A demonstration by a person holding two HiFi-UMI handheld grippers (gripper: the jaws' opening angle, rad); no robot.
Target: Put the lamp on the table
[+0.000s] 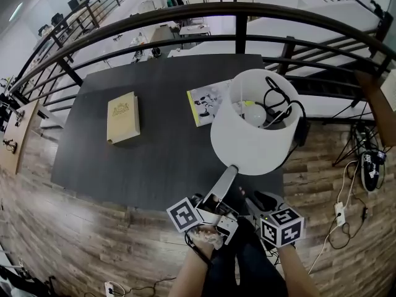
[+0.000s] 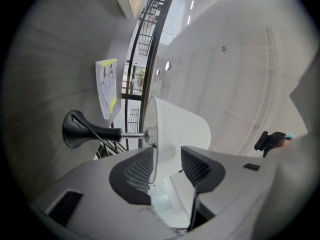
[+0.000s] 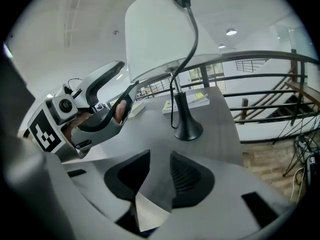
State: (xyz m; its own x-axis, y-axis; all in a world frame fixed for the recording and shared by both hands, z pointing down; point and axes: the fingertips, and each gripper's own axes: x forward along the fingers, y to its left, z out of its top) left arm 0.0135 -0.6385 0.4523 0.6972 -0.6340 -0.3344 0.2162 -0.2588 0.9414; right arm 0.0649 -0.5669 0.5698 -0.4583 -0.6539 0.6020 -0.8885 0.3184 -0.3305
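Note:
The lamp stands upright on the dark table [image 1: 161, 147] near its front right corner, with a white shade [image 1: 253, 125], a bulb inside and a black cord over the top. Its black base [image 3: 188, 130] rests flat on the tabletop. My left gripper [image 1: 230, 169] reaches up to the shade's lower rim. In the left gripper view the rim [image 2: 154, 134] passes between the open jaws [image 2: 167, 164], close to one pad and clear of the other. My right gripper [image 1: 261, 200] hangs low at the table's front edge, its jaws [image 3: 160, 171] narrowly apart and empty.
A tan book [image 1: 122, 117] lies at the table's left and a magazine [image 1: 207, 102] behind the lamp. A dark metal railing [image 1: 235, 11] curves along the table's far side. Cables and a power strip [image 1: 340, 212] lie on the wooden floor at the right.

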